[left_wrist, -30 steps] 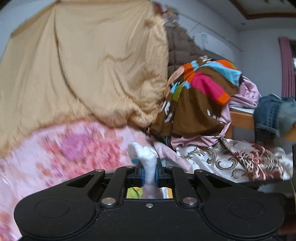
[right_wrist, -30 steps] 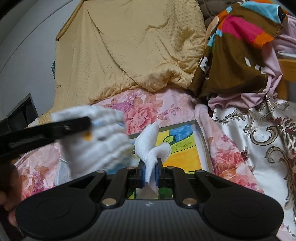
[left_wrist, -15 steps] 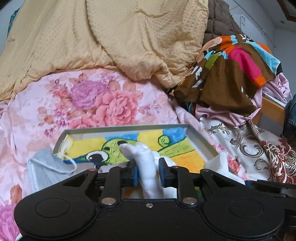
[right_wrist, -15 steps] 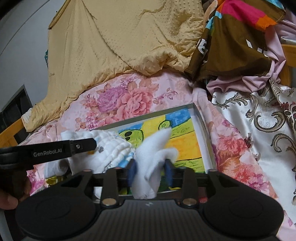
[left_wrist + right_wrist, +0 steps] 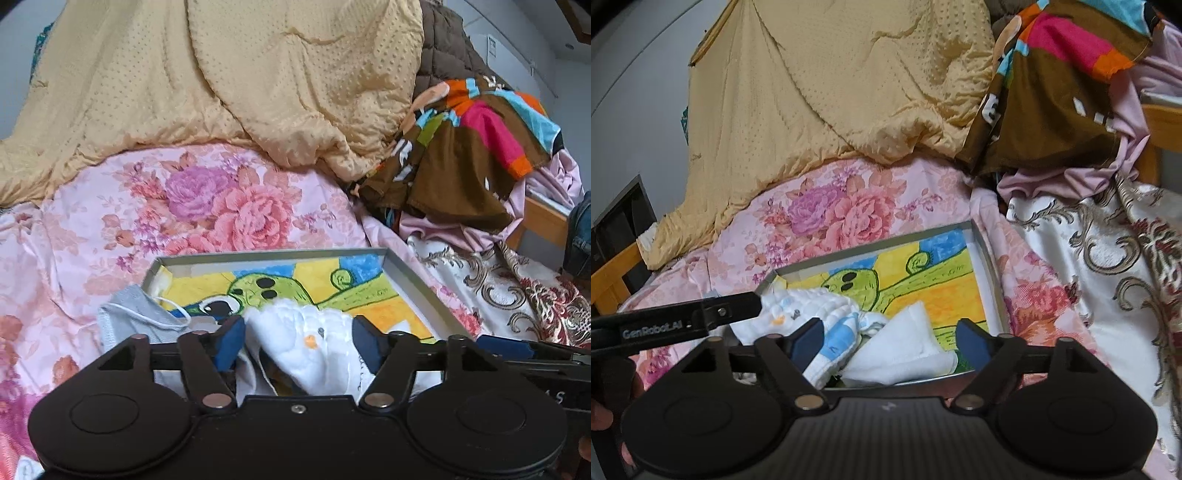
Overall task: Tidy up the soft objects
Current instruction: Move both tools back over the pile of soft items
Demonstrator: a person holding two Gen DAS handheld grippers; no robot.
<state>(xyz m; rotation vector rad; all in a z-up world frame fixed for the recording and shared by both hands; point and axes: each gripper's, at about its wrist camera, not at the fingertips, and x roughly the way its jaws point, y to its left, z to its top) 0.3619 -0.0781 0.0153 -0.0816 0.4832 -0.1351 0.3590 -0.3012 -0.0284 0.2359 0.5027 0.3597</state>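
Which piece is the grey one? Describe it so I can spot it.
Find the shallow tray with the green cartoon drawing on the pink floral bedspread. The grey face mask drapes over its near-left rim; unlike the white cloths beside it, it has a white ear loop.

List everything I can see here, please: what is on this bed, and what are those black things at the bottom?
Tray: one, grey rim, cartoon picture inside, on the floral sheet.
White cloth item: one, white with blue, in the tray.
Folded towel: one, white, in the tray.
Face mask: one, grey, over the tray's left edge.
Floral sheet: one, pink.
Quilt: one, yellow, behind.
Patterned blanket: one, brown and multicolour, right.
Left claw: black, jaws just opened, cloth lying between.
Right claw: black, jaws just opened, towel lying between.
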